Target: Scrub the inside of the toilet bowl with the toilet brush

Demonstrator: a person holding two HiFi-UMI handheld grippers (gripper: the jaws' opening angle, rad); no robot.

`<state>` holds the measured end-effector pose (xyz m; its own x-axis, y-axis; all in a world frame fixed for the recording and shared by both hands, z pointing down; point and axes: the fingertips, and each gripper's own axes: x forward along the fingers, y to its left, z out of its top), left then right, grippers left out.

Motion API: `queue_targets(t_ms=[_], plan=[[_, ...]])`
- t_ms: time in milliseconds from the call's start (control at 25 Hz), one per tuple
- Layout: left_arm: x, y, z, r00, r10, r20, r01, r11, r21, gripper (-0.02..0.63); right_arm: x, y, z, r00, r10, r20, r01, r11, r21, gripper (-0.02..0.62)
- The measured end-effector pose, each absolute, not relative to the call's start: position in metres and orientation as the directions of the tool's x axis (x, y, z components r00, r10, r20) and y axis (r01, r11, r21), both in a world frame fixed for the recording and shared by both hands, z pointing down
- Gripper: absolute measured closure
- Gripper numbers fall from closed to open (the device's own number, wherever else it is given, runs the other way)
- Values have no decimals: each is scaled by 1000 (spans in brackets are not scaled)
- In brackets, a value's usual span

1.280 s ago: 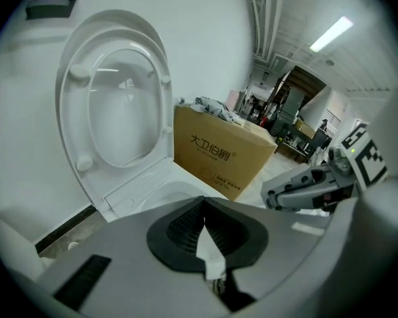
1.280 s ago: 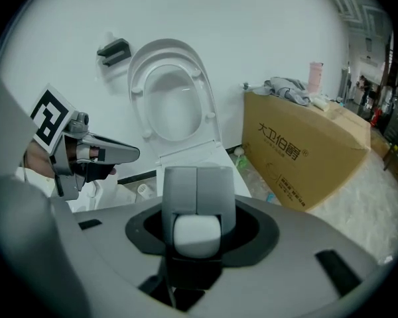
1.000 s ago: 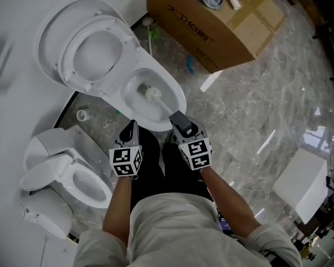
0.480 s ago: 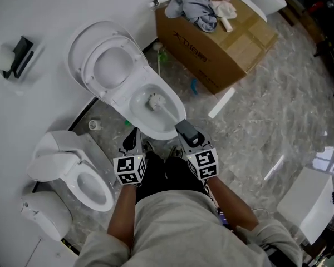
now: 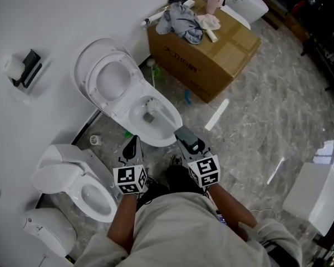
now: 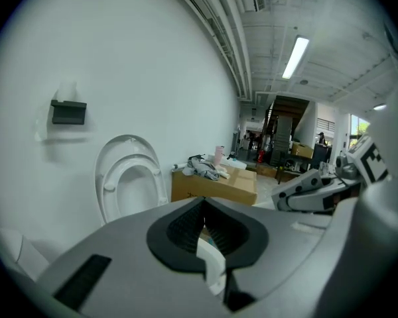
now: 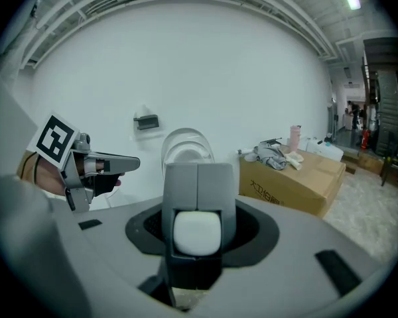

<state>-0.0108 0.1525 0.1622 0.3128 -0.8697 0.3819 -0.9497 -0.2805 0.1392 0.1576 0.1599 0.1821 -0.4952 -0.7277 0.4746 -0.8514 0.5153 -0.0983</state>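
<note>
A white toilet (image 5: 168, 130) stands with lid and seat (image 5: 108, 79) raised against the wall. The toilet brush's head (image 5: 150, 108) lies inside the bowl, and its handle slants back to my right gripper (image 5: 181, 131), which is shut on it just outside the bowl's front rim. In the right gripper view the white handle end (image 7: 198, 234) sits clamped between the jaws of the right gripper (image 7: 198, 177). My left gripper (image 5: 133, 140) hovers left of the bowl's front rim, shut and holding nothing. In the left gripper view the left gripper (image 6: 202, 220) points toward the raised seat (image 6: 129, 184).
A cardboard box (image 5: 203, 54) with clothes and a pink cup on top stands right of the toilet. A second, smaller toilet (image 5: 78, 179) sits at lower left. A paper holder (image 5: 25, 68) hangs on the wall. A white box (image 5: 317, 199) stands at lower right on the marble floor.
The head camera has swung, so the toilet sits lower and more central. The right gripper keeps its hold on the handle, and the brush head has shifted slightly inside the bowl.
</note>
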Motion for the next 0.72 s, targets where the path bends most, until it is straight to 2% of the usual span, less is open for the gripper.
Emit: queue_targets(t_ms=[320,720], plan=[[-22,186,116,369,-885,282,-929,-348,124,597,147,204,130,-444,-807,390,-889,452,-77,431],[-33,216,95,416,-880,230,-909,-401,111,597,129,234,93,-402,-861,311,-910,414,-31,431]])
